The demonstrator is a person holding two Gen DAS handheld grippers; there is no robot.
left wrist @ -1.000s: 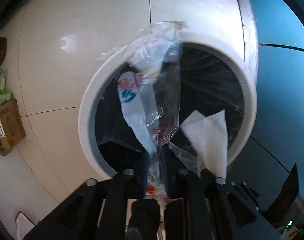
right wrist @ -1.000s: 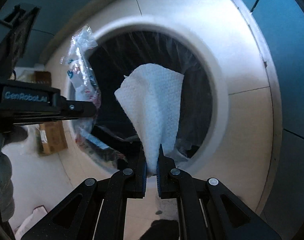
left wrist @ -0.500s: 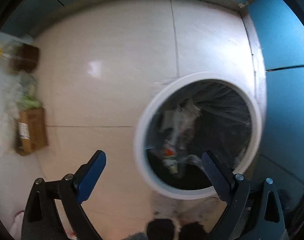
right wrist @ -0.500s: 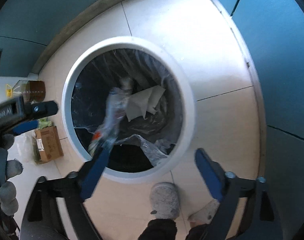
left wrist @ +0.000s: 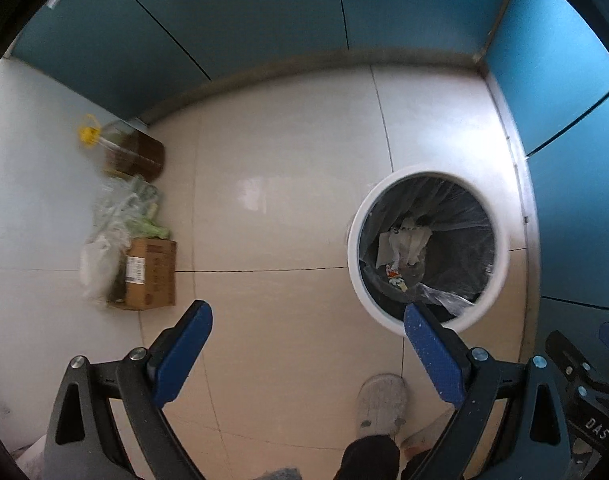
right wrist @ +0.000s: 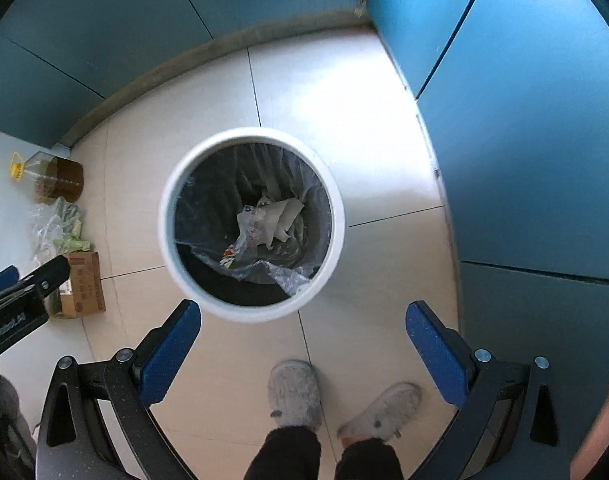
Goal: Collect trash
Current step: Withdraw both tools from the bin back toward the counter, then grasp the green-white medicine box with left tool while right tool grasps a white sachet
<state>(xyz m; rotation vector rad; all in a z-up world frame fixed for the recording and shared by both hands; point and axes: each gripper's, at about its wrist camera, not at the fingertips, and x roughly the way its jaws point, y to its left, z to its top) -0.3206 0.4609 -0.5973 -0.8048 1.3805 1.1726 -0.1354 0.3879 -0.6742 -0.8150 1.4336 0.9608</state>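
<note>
Where crinkly liner sags: round white bin (right wrist: 166, 240) w/ crumpled tissue (right wrist: 286, 216).

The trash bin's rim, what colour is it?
White; the trash bin rim shows best in the right wrist view.

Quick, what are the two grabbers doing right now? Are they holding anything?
Left gripper: open, fingers just spread, nothing between them.
Right gripper: open, fingers just spread, nothing between them.

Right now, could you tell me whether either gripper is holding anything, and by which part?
Nothing is held. The left gripper and right gripper are open and empty; the wrapper and tissue lie in the bin.
</note>
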